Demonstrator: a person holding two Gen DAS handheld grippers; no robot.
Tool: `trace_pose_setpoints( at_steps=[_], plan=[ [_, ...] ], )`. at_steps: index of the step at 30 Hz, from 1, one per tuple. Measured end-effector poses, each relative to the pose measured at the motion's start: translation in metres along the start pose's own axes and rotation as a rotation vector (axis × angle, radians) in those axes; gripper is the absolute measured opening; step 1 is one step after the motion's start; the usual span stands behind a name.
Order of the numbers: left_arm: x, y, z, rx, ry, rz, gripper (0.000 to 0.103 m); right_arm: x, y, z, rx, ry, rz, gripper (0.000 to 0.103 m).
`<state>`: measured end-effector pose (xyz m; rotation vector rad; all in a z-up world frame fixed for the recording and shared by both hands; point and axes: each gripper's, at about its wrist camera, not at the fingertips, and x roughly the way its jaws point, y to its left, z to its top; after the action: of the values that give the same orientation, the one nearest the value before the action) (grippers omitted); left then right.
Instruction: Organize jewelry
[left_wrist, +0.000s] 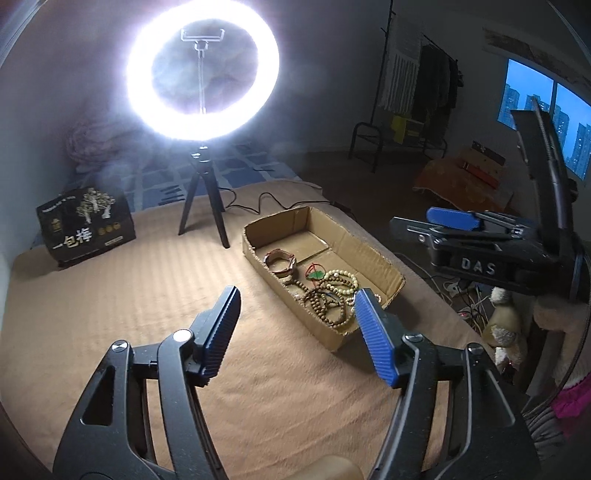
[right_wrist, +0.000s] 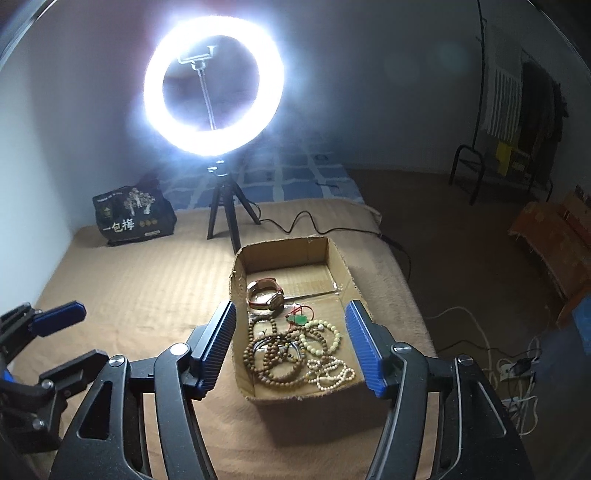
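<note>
Ribbed tan blanket (right_wrist: 147, 288) bears cardboard box (right_wrist: 341, 264) of beaded bracelets (right_wrist: 280, 354); both grippers' jaws spread, empty.

Jewelry (right_wrist: 295, 347) in cardboard box (right_wrist: 336, 269) on bed (right_wrist: 140, 288); ring light (right_wrist: 213, 88) behind; bag (right_wrist: 135, 218) far left
</note>
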<state>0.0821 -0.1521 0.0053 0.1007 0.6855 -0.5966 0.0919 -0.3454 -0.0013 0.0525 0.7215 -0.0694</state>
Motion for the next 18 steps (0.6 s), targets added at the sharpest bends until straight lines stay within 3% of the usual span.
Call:
trace_pose_setpoints(
  at_steps=[2,6,8,12,18],
  plan=[
    [-0.008,-0.001,-0.003,0.005,-0.012,0.013,0.08,-0.008,0.005,-0.004,-0.016,-0.013,-0.009,0.071],
    [-0.02,-0.006,-0.009,0.043,-0.017,0.04,0.08,-0.023,0.013,-0.012,-0.031,-0.041,-0.03,0.073],
    [-0.026,-0.01,-0.013,0.065,-0.024,0.059,0.081,-0.028,0.014,-0.017,-0.027,-0.058,-0.041,0.08],
    [-0.037,-0.015,-0.017,0.087,-0.042,0.069,0.093,-0.034,0.016,-0.023,-0.019,-0.073,-0.053,0.081],
    [-0.04,-0.022,-0.023,0.153,-0.05,0.119,0.094,-0.033,0.014,-0.028,-0.008,-0.076,-0.066,0.081]
  ],
)
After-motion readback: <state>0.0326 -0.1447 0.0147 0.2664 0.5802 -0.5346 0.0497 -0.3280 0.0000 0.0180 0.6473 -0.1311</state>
